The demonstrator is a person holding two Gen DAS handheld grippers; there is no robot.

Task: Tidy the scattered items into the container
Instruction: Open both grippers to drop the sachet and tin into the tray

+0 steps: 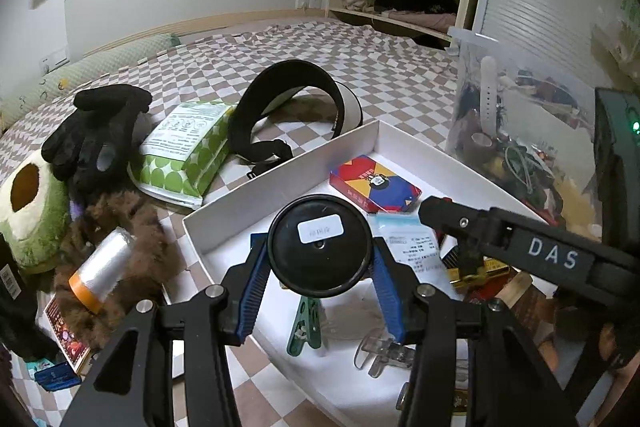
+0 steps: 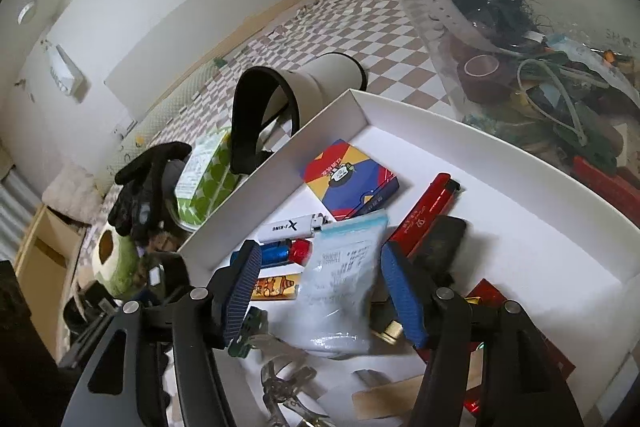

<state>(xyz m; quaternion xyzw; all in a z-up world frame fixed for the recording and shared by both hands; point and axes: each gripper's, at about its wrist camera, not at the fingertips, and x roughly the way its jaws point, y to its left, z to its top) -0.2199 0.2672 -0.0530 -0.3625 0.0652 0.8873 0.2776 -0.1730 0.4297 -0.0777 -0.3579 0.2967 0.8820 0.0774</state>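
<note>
While clamped between the blue pads of the left gripper, hangs over the near corner of the white box, lower centre of the left view: a round black tin with a small white label, print too blurred to read. Beyond it in the box, centre frame: a red, blue and yellow card pack and a printed plastic pouch; lower down, a green clip and a clear clip.

Spread wide and empty above the same pouch, lower centre of the right view: the right gripper. Readable here: "X-KING" on a white lighter; "DAS" on the right gripper's arm, crossing the right of the left view. Gold characters on a red case, too small to make out.

Outside the box on the checked bedspread, left half of the left view: a black glove, a green-spotted wipes pack, a black-and-cream visor, a roll of film with an orange end.

Likely risks: with the box already crowded, could land on edge and roll out over the low wall if let go high; could be knocked by the right gripper, close alongside; could slip early from smooth rounded sides under a loose squeeze.
</note>
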